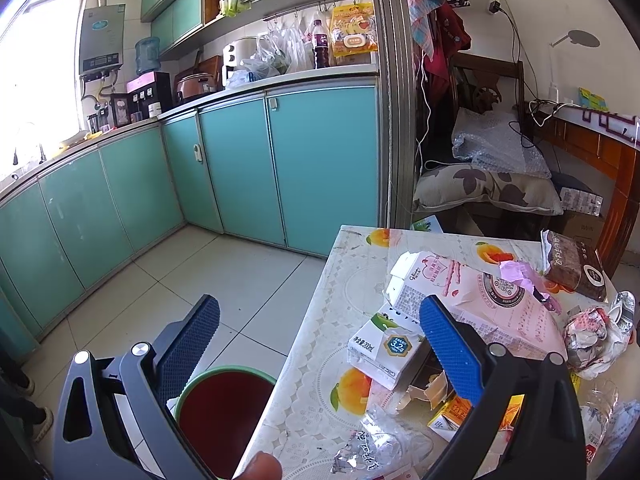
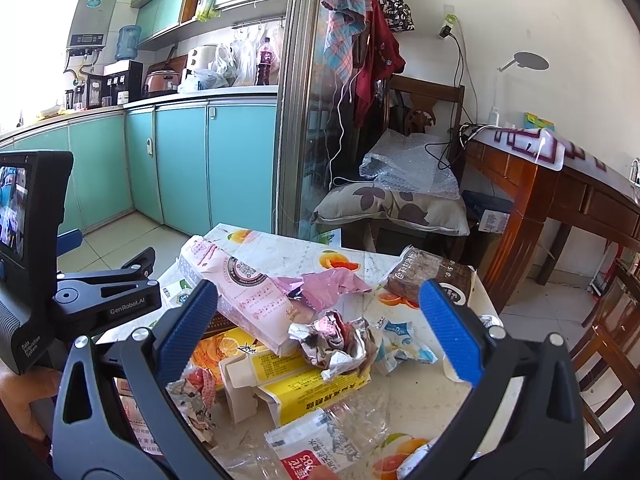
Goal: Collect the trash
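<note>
Trash covers a small table [image 1: 336,304] with a fruit-print cloth: a white milk carton [image 1: 382,350], a long pink box [image 1: 480,296], a brown packet [image 1: 576,268], crumpled foil [image 1: 596,336] and a yellow carton [image 2: 316,384]. A green-rimmed bin [image 1: 224,412] with a dark red inside stands on the floor at the table's left edge. My left gripper [image 1: 320,336] is open, one finger above the bin, the other over the cartons. My right gripper [image 2: 320,320] is open over the crumpled foil wrapper [image 2: 336,340], holding nothing. A clear crushed bottle [image 2: 320,440] lies nearest.
Teal kitchen cabinets [image 1: 240,168] line the left and back walls, with tiled floor [image 1: 192,280] between them and the table. A chair with a cushion [image 2: 392,204] and bubble wrap stands behind the table. A wooden desk [image 2: 552,196] is at right. A thumb [image 1: 260,466] shows at the bottom.
</note>
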Action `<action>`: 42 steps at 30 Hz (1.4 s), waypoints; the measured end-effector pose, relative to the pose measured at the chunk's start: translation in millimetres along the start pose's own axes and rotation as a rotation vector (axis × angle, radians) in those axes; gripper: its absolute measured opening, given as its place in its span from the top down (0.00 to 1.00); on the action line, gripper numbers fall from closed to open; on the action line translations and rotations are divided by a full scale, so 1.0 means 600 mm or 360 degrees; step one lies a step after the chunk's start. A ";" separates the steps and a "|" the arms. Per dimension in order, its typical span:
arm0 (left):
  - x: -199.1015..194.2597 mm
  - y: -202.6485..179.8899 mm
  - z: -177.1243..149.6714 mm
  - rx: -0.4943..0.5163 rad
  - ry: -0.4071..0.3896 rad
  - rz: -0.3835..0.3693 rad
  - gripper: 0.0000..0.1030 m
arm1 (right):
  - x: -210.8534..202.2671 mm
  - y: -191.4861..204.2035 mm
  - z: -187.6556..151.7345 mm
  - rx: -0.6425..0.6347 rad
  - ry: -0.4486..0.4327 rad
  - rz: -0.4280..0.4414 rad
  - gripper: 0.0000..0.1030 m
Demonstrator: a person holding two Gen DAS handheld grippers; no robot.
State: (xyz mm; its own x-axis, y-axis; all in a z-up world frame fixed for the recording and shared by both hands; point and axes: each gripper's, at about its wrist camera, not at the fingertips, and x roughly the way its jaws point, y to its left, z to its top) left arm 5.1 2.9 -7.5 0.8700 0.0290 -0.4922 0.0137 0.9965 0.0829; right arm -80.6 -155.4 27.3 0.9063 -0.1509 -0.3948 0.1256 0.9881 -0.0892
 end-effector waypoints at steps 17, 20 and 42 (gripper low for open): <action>0.003 0.003 0.003 0.0005 -0.0004 0.0023 0.07 | 0.000 0.005 -0.002 -0.0020 0.0002 0.0044 0.03; 0.004 0.003 0.003 0.0005 -0.0001 0.0020 0.07 | 0.000 0.005 -0.001 -0.0018 0.0004 0.0046 0.03; 0.007 0.005 0.003 -0.0007 0.0005 0.0008 0.07 | 0.004 0.004 -0.006 -0.0030 0.0015 0.0044 0.03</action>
State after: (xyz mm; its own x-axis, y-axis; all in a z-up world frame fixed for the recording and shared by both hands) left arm 9.6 5.7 -7.6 0.8685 0.0344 -0.4945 0.0069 0.9967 0.0814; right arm -79.4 -153.4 22.8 0.9054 -0.1239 -0.4061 0.0928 0.9911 -0.0953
